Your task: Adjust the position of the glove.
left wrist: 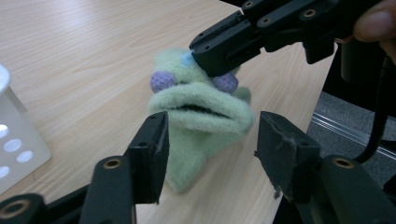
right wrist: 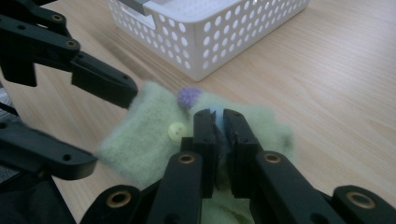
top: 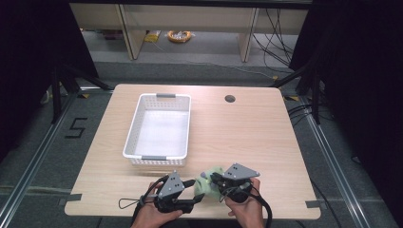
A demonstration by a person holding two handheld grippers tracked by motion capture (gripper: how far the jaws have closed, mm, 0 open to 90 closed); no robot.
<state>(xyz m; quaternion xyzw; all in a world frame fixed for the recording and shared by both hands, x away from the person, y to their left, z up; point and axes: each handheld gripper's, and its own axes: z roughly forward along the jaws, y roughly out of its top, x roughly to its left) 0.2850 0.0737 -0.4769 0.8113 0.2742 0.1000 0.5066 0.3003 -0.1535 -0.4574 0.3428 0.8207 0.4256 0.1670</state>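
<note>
High view overhead; gripper views close — share toy [left wrist: 201, 116]

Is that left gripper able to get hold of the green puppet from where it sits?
Probably yes: the left gripper already has the green puppet between its open jaws, nothing blocking.

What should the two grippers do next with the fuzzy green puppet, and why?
Probably close the left hand-held gripper a little more. The right hand-held gripper already pinches the green puppet at its top, while the left one's jaws stand on either side of its lower part and do not press on it. With both gripping, the puppet could go into the white basket nearby.
</note>
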